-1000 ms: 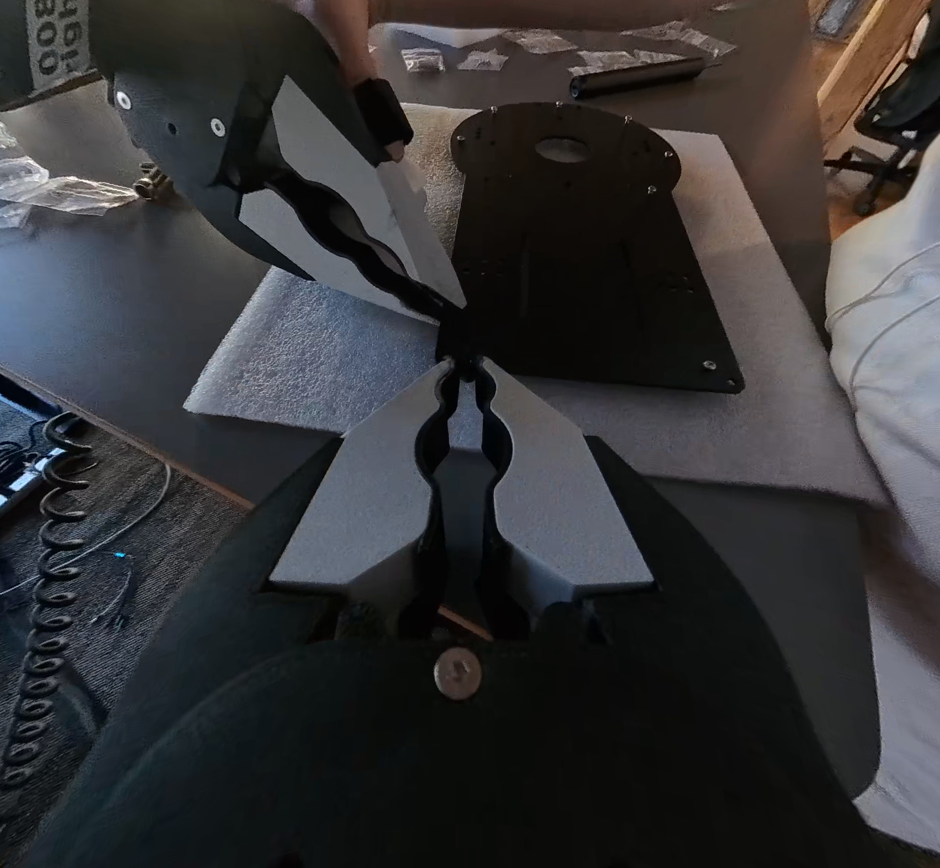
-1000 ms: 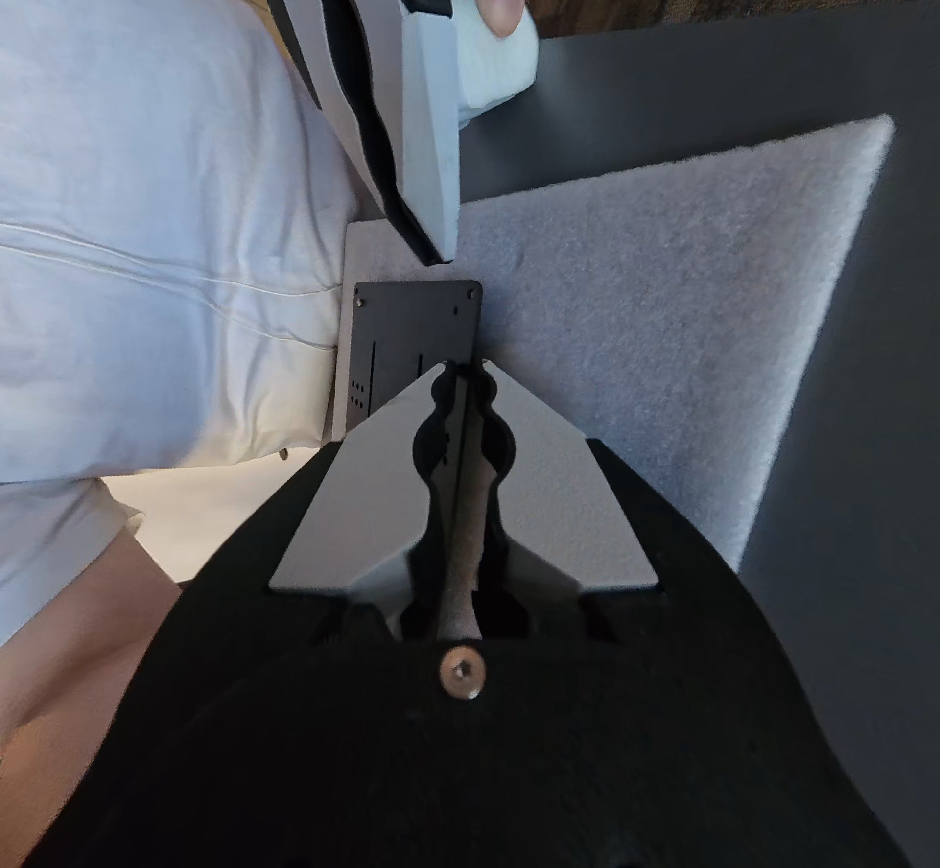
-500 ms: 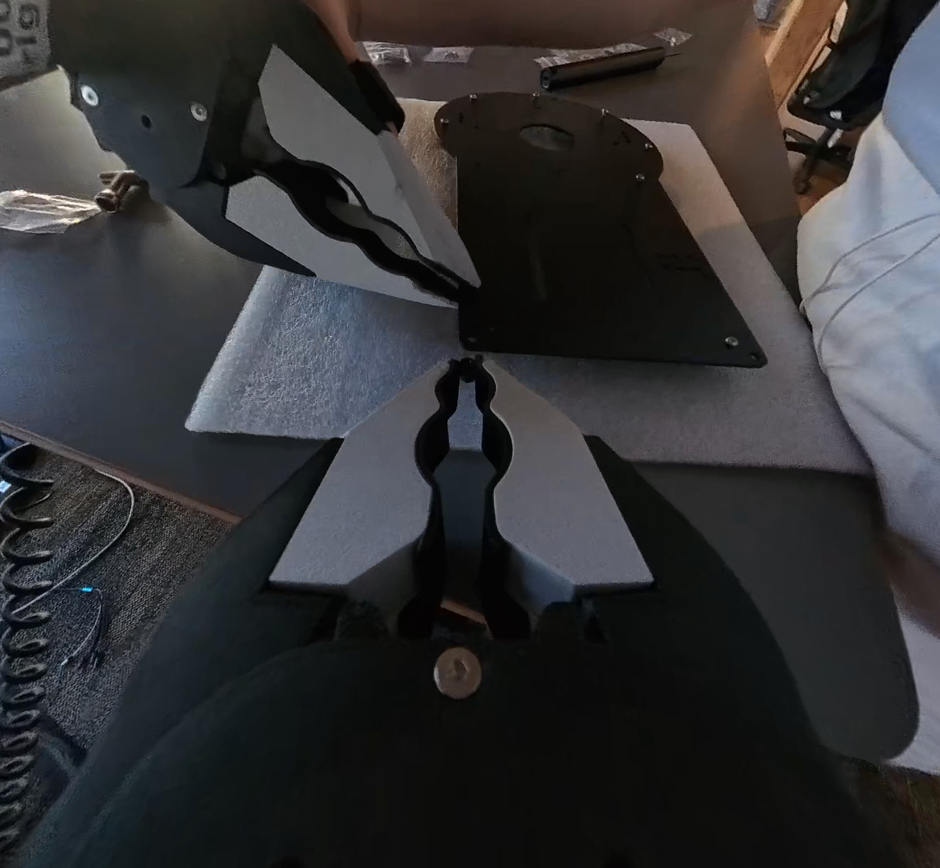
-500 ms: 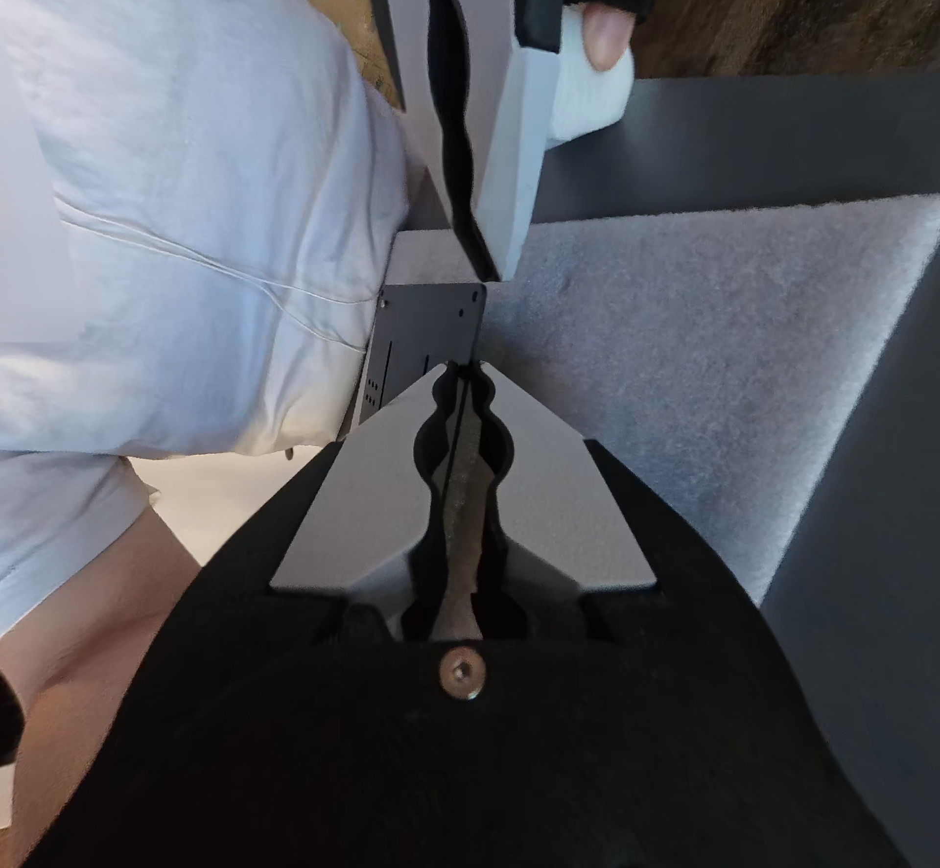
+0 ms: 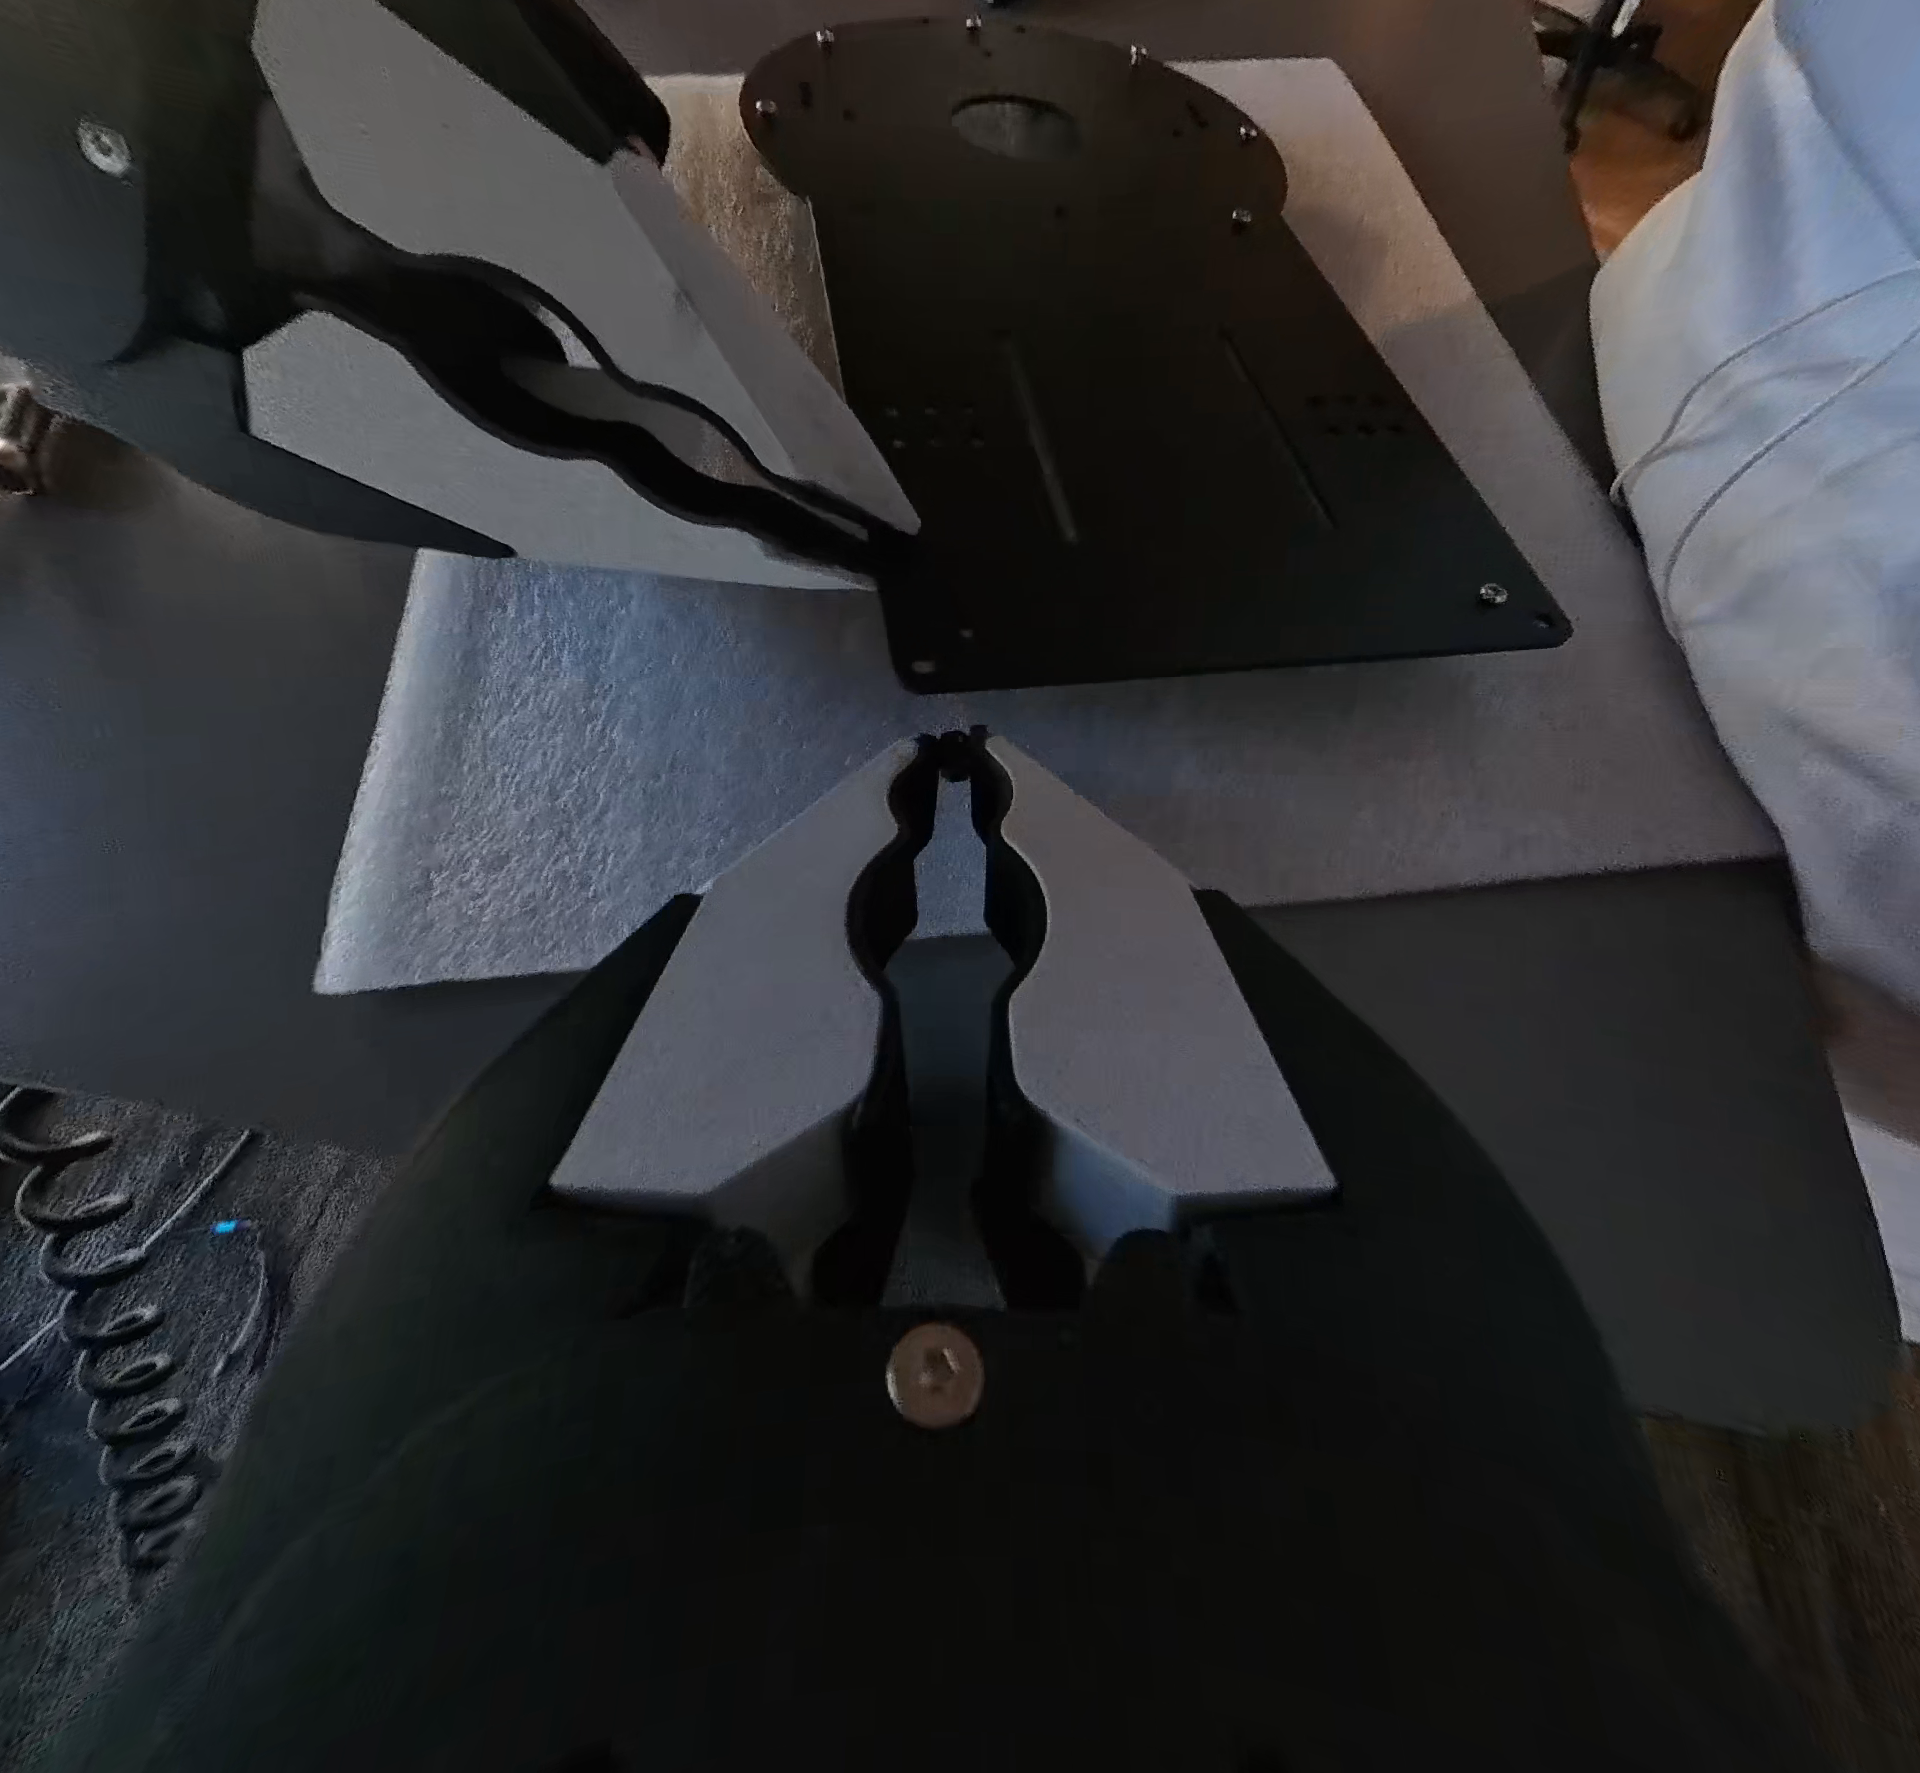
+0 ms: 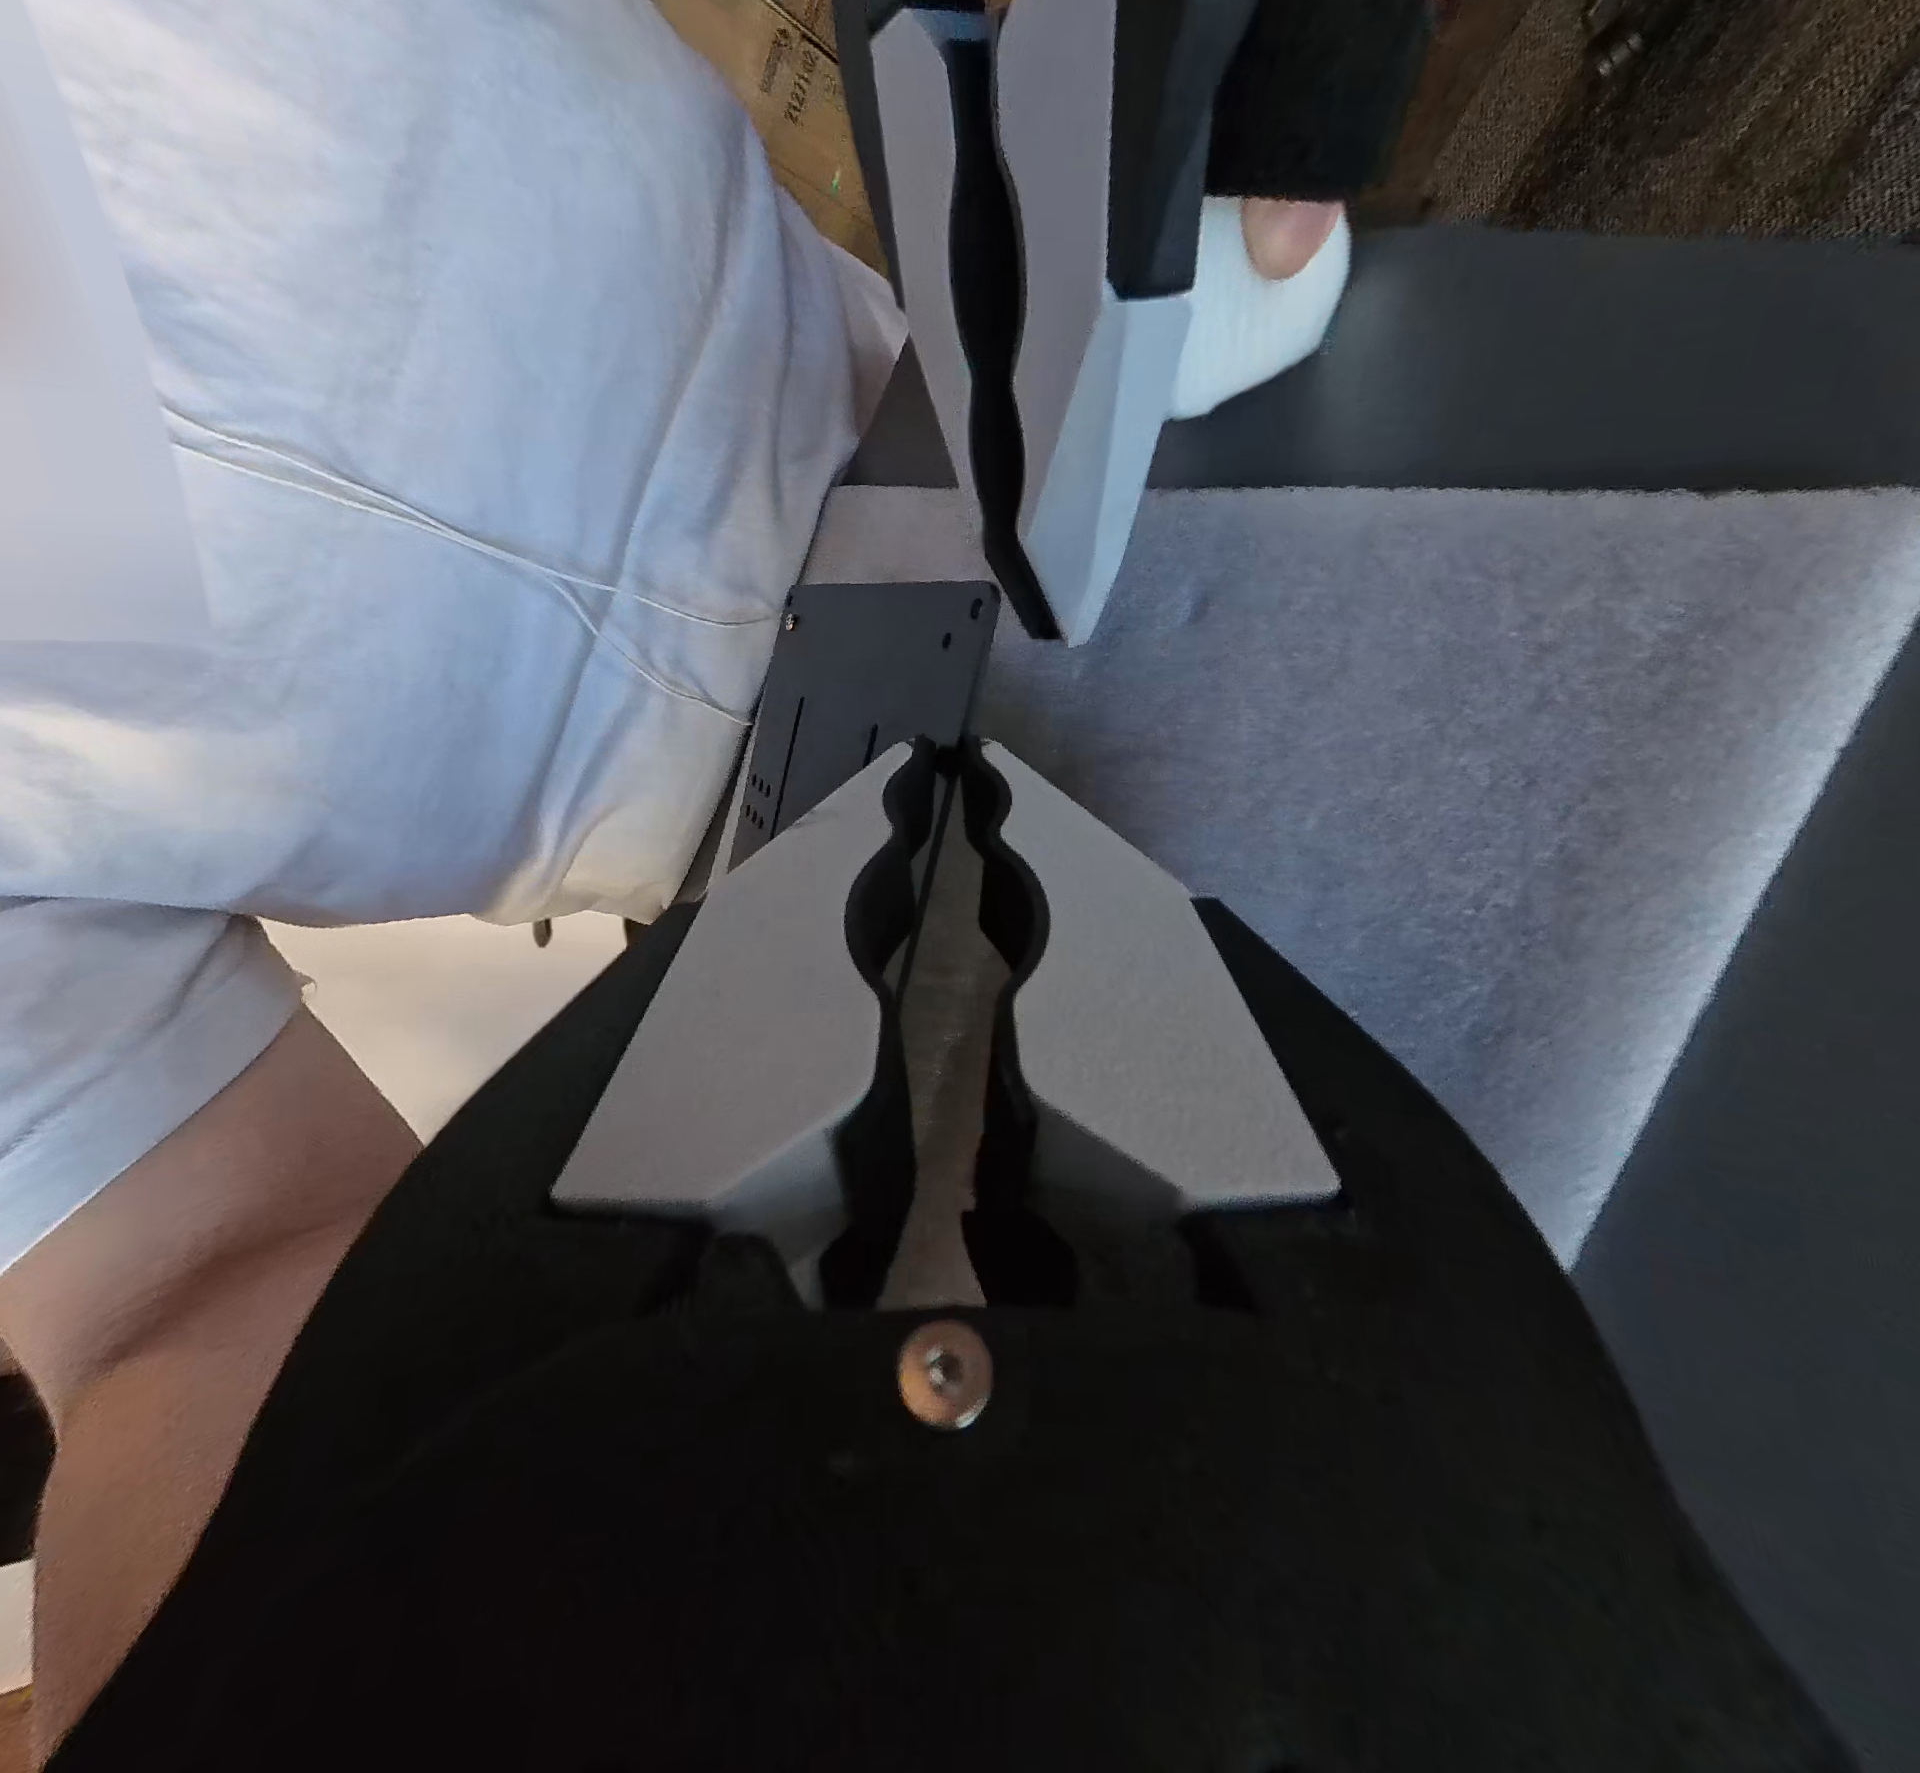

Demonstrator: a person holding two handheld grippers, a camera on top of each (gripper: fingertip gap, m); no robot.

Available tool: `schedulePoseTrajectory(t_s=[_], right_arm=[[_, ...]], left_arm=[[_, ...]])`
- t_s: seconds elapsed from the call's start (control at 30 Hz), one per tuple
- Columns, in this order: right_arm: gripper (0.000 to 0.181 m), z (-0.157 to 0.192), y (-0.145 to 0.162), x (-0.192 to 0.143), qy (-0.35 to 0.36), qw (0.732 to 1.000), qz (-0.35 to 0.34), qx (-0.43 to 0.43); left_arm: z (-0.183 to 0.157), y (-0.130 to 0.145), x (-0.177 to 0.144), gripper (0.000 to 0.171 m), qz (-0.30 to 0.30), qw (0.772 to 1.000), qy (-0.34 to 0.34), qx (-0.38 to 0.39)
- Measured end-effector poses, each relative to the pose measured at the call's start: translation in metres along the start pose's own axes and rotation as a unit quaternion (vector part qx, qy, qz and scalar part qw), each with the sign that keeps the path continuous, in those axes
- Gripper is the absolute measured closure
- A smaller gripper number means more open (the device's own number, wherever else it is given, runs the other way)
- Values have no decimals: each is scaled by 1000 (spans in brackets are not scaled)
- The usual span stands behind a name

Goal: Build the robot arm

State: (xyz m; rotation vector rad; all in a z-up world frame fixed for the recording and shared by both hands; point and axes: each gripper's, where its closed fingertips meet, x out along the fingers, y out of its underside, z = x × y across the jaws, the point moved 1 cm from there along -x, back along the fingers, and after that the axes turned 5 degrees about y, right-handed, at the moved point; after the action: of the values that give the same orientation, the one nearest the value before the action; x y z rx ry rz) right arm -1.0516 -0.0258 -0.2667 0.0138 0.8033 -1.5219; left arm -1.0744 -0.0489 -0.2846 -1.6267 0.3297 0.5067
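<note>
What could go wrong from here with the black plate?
1. The right gripper seems to pinch only the thin side edge of the black plate; lifted that way, it may pivot or slip out onto the foam mat.
2. The left gripper is shut and apart from the plate's near corner, so nothing supports that end.
3. The plate's far side lies close to the white shirt, which it might catch.

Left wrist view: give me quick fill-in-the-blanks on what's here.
The mat under the black plate rests on a dark ____. The ____ hand-held gripper is shut on the plate's edge. The plate's big hole is ____ in shape.
Missing: table; right; round.
</note>
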Motion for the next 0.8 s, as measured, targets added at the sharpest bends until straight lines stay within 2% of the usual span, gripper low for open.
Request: schedulePoseTrajectory(t_s=[0.27, 0.37, 0.67, 0.8], right_arm=[[180, 6, -2, -2, 13, 1000, -13, -20], [180, 7, -2, -5, 22, 999, -23, -23], [179, 11, -3, -5, 29, 998, -37, -42], [179, 12, -3, -5, 30, 997, -41, -51]], left_arm=[[0, -12, 2, 167, -60, 997, 48, -19], [1, -14, 2, 167, -48, 997, 56, -18], [4, -7, 1, 167, 41, 993, 109, 12], [14, -14, 0, 167, 32, 990, 140, 4]])
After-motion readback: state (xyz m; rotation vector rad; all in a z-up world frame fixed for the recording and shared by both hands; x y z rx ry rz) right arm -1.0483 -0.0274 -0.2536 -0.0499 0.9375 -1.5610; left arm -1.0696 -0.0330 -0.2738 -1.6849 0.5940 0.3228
